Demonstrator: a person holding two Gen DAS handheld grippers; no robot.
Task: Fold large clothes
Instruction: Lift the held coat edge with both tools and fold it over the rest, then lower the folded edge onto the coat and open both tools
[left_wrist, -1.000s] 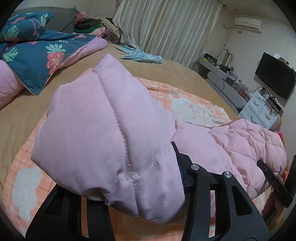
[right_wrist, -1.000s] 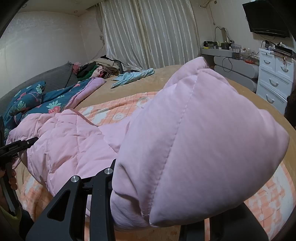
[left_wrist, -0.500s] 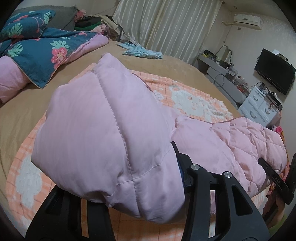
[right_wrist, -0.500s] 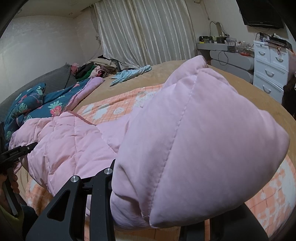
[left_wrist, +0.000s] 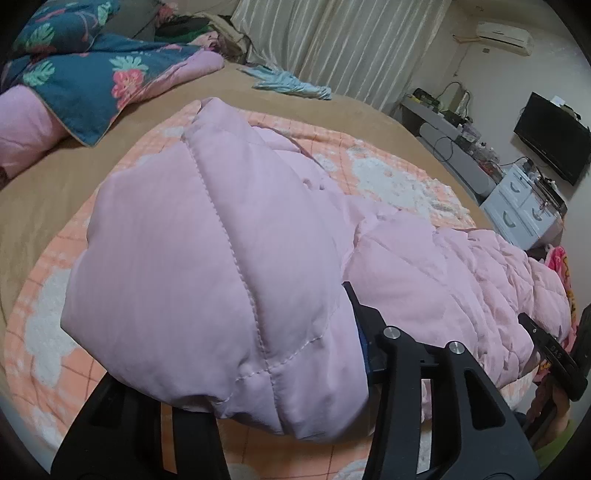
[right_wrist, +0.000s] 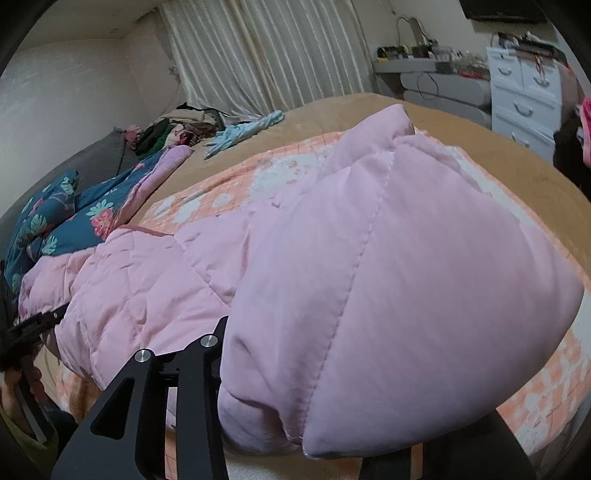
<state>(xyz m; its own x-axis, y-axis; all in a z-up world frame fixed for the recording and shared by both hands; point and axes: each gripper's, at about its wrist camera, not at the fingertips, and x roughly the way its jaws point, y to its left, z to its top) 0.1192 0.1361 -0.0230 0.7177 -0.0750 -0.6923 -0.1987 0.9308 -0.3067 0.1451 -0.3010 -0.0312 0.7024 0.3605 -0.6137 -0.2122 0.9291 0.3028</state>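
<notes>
Pink padded jacket is stretching crosswise between both hands: left hand-held gripper pinching one end, right hand-held gripper opening around the other.

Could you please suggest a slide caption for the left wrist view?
Left gripper grips a pink quilted jacket over the orange patterned blanket on the bed.
</notes>
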